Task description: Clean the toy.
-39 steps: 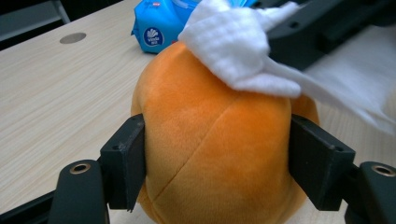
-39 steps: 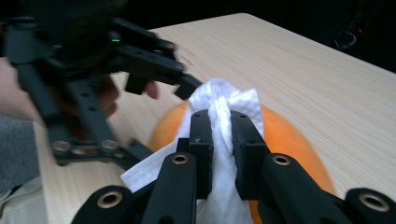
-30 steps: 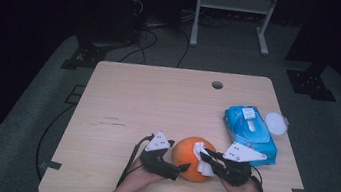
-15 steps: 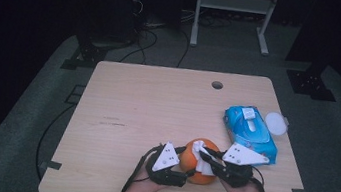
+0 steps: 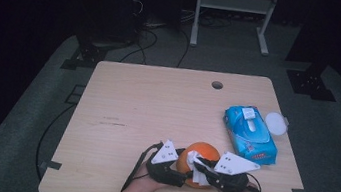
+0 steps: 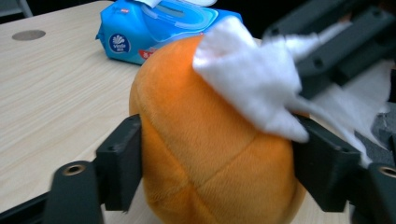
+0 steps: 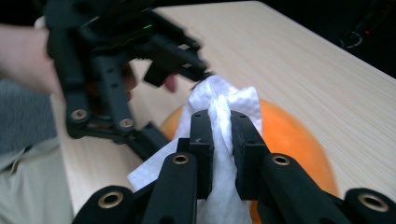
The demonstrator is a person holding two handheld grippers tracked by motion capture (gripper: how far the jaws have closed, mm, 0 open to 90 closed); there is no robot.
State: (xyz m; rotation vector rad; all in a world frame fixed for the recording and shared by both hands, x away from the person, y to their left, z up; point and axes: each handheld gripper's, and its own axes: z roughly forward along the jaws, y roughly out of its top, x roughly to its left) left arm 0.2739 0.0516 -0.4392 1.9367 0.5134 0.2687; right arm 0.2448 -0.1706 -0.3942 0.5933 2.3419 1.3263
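Observation:
An orange plush ball (image 5: 207, 153) rests on the wooden table (image 5: 157, 104) near its front edge. My left gripper (image 5: 181, 170) comes in from the left; its jaws have just been closing and now press on both sides of the ball (image 6: 201, 140). My right gripper (image 5: 199, 165) is shut on a white wipe (image 5: 195, 156), which it holds against the top of the ball. In the right gripper view the wipe (image 7: 224, 100) is pinched between the two jaws of the right gripper (image 7: 220, 135), with the ball (image 7: 289, 140) under it. The wipe (image 6: 252, 79) drapes over the ball's upper right.
A blue pack of wet wipes (image 5: 250, 132) lies at the right side of the table, with a white round lid (image 5: 275, 123) beside it. A cable hole (image 5: 217, 85) is near the far edge. A metal stand (image 5: 230, 13) is on the floor beyond.
My left gripper closed in on the ball from the left, and the ball shifted slightly right. My right gripper moved the wipe up onto the ball's top.

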